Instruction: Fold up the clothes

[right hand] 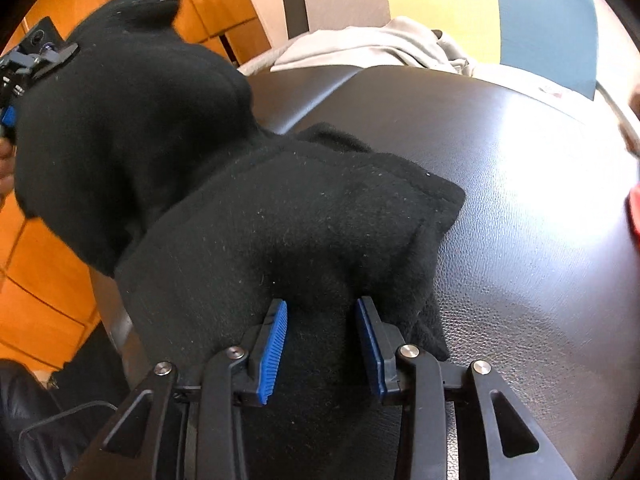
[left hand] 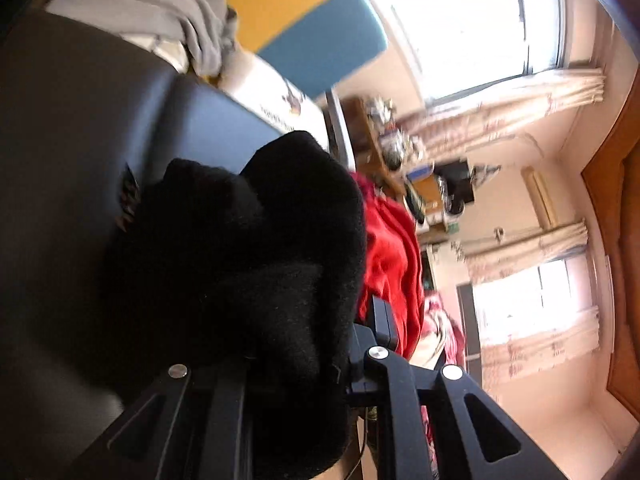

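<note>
While the black fleece garment [right hand: 224,200] is draping over the near left edge of the black leather surface [right hand: 520,200], you are pinching it from two sides. Your right gripper [right hand: 322,344] is pointing forward and down over that near edge, its blue pads [right hand: 276,344] sitting apart with a thick fold of fleece bunched between them, so it is gripping the garment. Your left gripper [right hand: 24,68] is holding the far end up off the surface at the left side, tilted hard. In its own view fleece [left hand: 248,264] is smothering the fingers, so whether its jaws are clamping is something you cannot tell. A grey garment [right hand: 372,46] is lying crumpled at the surface's far edge. Red cloth [left hand: 394,264] is lying just beyond the fleece in the left view.
</note>
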`<action>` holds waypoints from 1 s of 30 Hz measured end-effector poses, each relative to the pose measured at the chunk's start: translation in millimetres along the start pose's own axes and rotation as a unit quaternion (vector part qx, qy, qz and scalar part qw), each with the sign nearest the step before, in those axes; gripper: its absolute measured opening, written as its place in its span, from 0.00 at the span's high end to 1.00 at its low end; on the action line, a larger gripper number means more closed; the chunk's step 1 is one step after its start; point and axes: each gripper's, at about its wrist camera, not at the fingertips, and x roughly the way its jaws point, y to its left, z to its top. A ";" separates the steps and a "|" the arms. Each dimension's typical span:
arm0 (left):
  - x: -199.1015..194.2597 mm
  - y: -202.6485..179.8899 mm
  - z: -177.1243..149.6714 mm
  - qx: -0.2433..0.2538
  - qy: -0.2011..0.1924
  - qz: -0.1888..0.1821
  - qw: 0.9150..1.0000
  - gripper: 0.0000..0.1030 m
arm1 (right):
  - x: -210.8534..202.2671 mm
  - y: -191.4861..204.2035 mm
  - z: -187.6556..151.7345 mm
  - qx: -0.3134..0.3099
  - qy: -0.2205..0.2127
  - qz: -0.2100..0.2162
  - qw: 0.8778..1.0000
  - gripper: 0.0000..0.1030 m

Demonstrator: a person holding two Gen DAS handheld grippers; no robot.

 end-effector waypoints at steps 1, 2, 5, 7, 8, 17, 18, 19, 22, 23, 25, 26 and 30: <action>16.2 -3.9 -2.6 0.003 0.013 0.008 1.000 0.84 | -0.5 -1.2 -0.6 0.004 -0.005 0.004 1.000 0.64; 32.4 -7.9 -5.1 0.007 0.027 0.016 0.999 0.84 | -1.6 -3.8 -2.1 0.008 -0.010 0.007 1.000 0.64; 82.2 -12.3 -12.2 0.015 0.060 0.054 0.997 0.84 | -5.1 -12.1 -7.5 0.018 -0.023 0.014 0.999 0.64; 112.1 -7.6 -15.6 0.014 0.074 0.084 0.994 0.84 | -3.6 -11.7 -9.8 0.023 -0.030 0.017 0.999 0.64; 122.7 -3.0 -17.1 0.008 0.077 0.096 0.992 0.84 | -5.4 -13.0 -12.4 0.026 -0.034 0.019 0.999 0.64; 133.7 -6.6 -25.2 -0.011 0.107 0.084 0.991 0.68 | -26.2 -20.7 -29.0 0.035 -0.065 0.026 0.997 0.64; 130.8 -7.7 -25.9 -0.015 0.110 0.074 0.991 0.66 | -33.2 -23.9 -31.5 0.039 -0.068 0.025 0.997 0.60; 127.6 -11.1 -25.6 -0.021 0.115 0.059 0.991 0.66 | -41.5 -25.8 -34.6 0.042 -0.072 0.023 0.996 0.52; 123.7 -27.9 -25.3 -0.024 0.119 0.034 0.992 0.63 | -67.9 -28.4 -48.1 0.052 -0.085 0.005 0.995 0.40; 119.2 -26.6 -25.4 -0.019 0.113 0.039 0.993 0.62 | -76.7 -29.2 -52.7 0.055 -0.088 -0.001 0.995 0.40; 110.2 -24.0 -25.6 -0.008 0.102 0.049 0.994 0.62 | -91.3 -30.1 -61.5 0.061 -0.094 -0.014 0.994 0.39; 105.8 -22.7 -25.7 -0.003 0.096 0.053 0.994 0.62 | -98.7 -30.0 -65.8 0.063 -0.094 -0.026 0.993 0.39; 87.8 -17.4 -26.0 0.018 0.072 0.072 0.995 0.62 | -131.0 -25.1 -83.1 0.072 -0.102 -0.054 0.991 0.39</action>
